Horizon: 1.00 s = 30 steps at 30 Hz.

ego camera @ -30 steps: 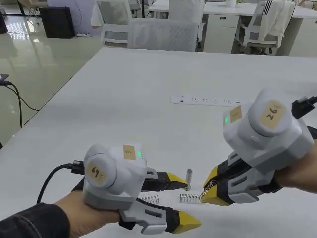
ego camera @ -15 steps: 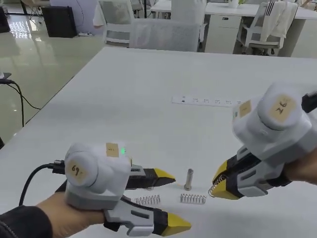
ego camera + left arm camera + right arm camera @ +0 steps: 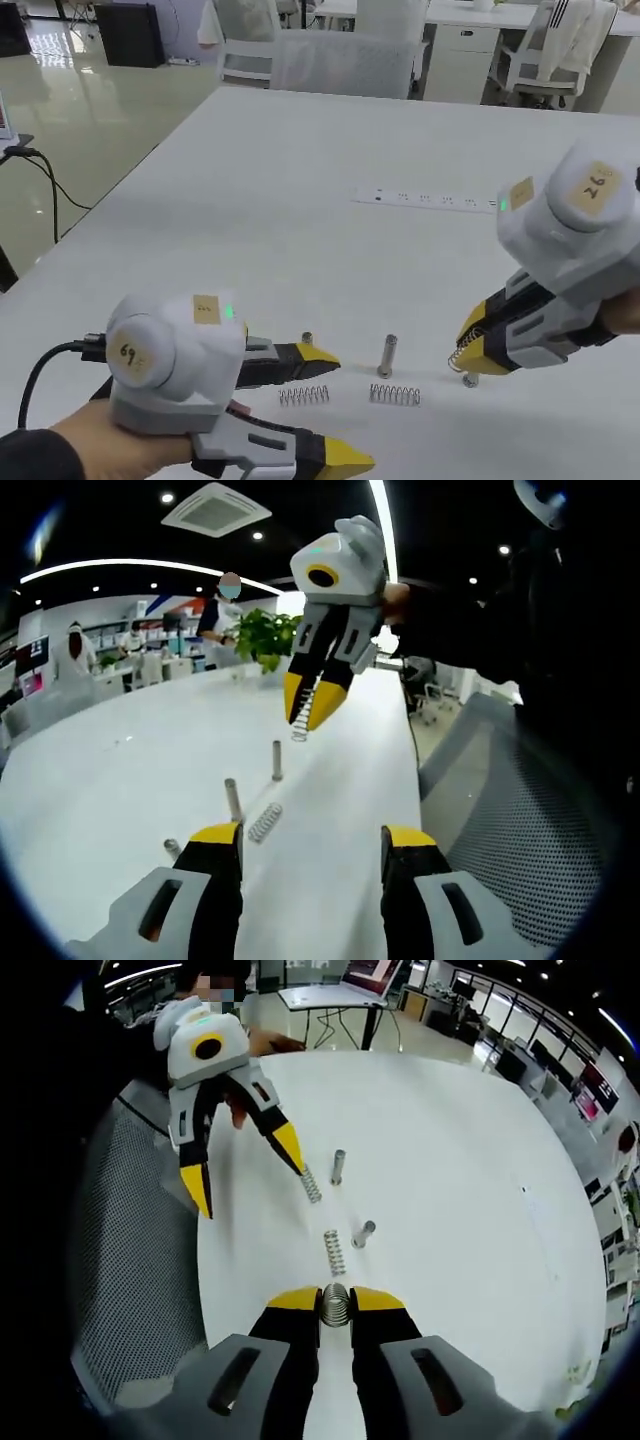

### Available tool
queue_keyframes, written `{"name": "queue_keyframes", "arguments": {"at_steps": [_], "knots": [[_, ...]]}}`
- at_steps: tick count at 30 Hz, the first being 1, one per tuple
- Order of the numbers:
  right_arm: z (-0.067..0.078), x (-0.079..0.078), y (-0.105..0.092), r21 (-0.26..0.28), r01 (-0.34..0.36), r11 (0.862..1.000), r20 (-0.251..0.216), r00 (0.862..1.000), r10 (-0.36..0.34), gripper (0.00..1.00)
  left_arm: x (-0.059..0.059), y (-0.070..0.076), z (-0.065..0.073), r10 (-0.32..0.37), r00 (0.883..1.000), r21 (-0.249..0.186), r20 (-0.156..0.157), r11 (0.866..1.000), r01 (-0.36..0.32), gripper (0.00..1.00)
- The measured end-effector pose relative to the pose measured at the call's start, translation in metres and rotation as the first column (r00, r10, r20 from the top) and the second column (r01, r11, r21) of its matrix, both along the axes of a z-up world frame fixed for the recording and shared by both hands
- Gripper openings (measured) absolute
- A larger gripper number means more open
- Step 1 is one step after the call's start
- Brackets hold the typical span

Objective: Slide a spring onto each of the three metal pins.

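My right gripper is shut on a spring that hangs tilted from its tips, just above a short metal pin. In the right gripper view the spring sits clamped between the yellow fingertips. A second pin stands upright mid-table, and a third pin peeks out behind my left gripper, which is open and holds nothing. Two loose springs lie flat in front of the pins. In the left gripper view the held spring hovers above the far pin.
The white table carries a flat power strip farther back. Mesh chairs and desks stand beyond the far edge. A black cable trails from my left gripper off the table's left side.
My right gripper has lifted its spring off the table and carried it right, uncovering a pin beneath it. The left gripper has drawn back towards me, still open.
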State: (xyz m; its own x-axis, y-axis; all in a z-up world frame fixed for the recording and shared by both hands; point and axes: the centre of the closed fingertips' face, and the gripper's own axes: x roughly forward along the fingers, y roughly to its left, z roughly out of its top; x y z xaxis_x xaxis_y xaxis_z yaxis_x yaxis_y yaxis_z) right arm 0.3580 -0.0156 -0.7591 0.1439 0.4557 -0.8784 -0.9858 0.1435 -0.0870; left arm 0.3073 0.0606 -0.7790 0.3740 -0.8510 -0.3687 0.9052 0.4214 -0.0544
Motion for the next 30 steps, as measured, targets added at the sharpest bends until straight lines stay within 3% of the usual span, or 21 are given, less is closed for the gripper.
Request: {"name": "queue_keyframes", "arguments": {"at_steps": [17, 30], "knots": [[-0.006, 0.035, -0.03, -0.069, 0.087, 0.994, 0.021, 0.996, -0.086, 0.08, -0.003, 0.001, -0.003, 0.01, 1.0, -0.004, -0.012, 1.0, -0.01, 0.5], [-0.026, 0.041, -0.035, -0.115, 0.086, 0.99, -0.01, 0.996, -0.088, 0.08, -0.004, 0.002, -0.004, 0.009, 1.0, -0.004, -0.01, 1.0, -0.009, 0.49]]}}
